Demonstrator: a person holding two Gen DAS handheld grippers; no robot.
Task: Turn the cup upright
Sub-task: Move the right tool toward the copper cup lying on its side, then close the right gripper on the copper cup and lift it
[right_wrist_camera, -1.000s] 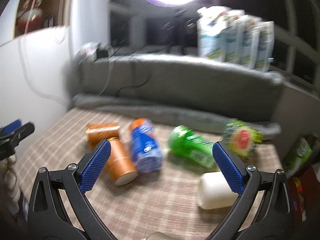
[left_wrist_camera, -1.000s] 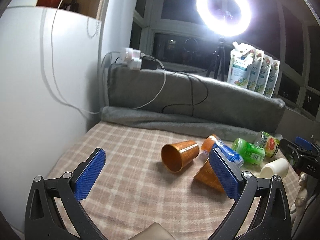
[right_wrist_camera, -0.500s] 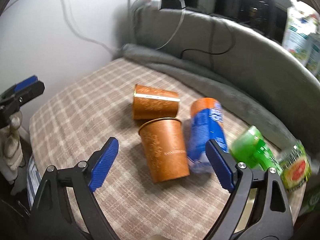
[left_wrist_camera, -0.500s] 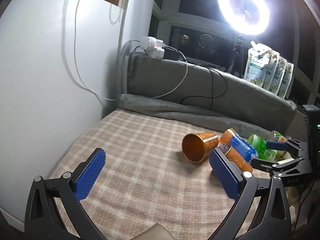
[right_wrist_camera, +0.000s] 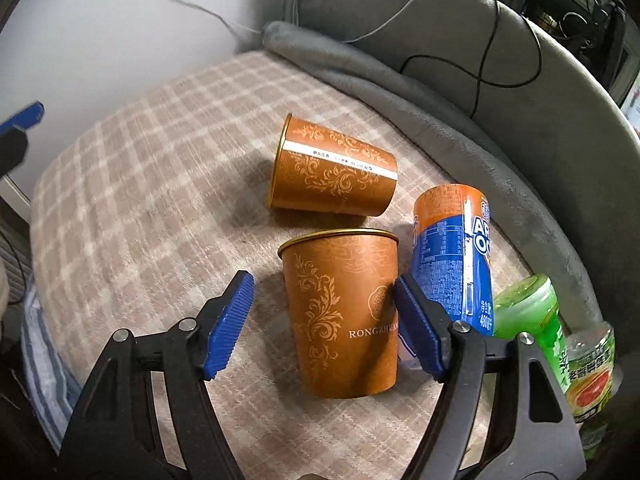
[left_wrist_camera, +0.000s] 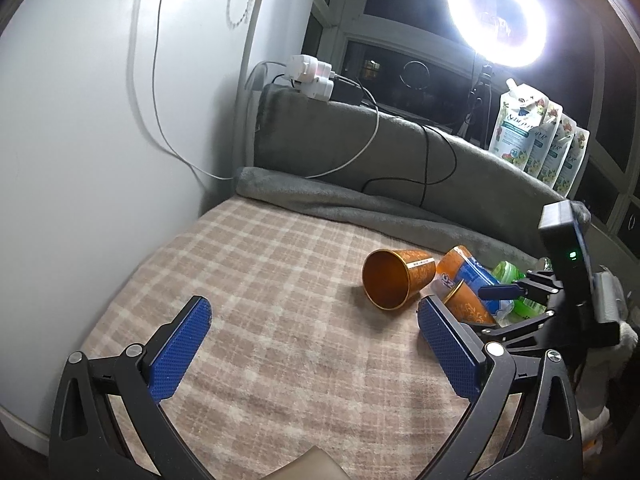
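Two orange paper cups lie on their sides on a checked cloth. The near cup (right_wrist_camera: 344, 312) lies between the jaws of my right gripper (right_wrist_camera: 322, 324), which is open around it; the right pad is at the cup's side, the left pad stands apart. The far cup (right_wrist_camera: 332, 172) lies just beyond, mouth to the left. In the left wrist view the far cup (left_wrist_camera: 394, 280) shows its open mouth and the near cup (left_wrist_camera: 466, 306) is partly hidden behind my right gripper (left_wrist_camera: 516, 300). My left gripper (left_wrist_camera: 316, 348) is open and empty, left of the cups.
An orange-and-blue bottle (right_wrist_camera: 452, 248), a green bottle (right_wrist_camera: 528, 312) and a grapefruit-label bottle (right_wrist_camera: 590, 376) lie right of the cups. A grey blanket roll (left_wrist_camera: 360, 200) and cables line the back. A white wall (left_wrist_camera: 100, 120) is at left. A ring light (left_wrist_camera: 498, 20) shines behind.
My right gripper has moved forward and down until its jaws straddle the near cup. My left gripper has drifted slightly; its view shows the right gripper further in over the cups.
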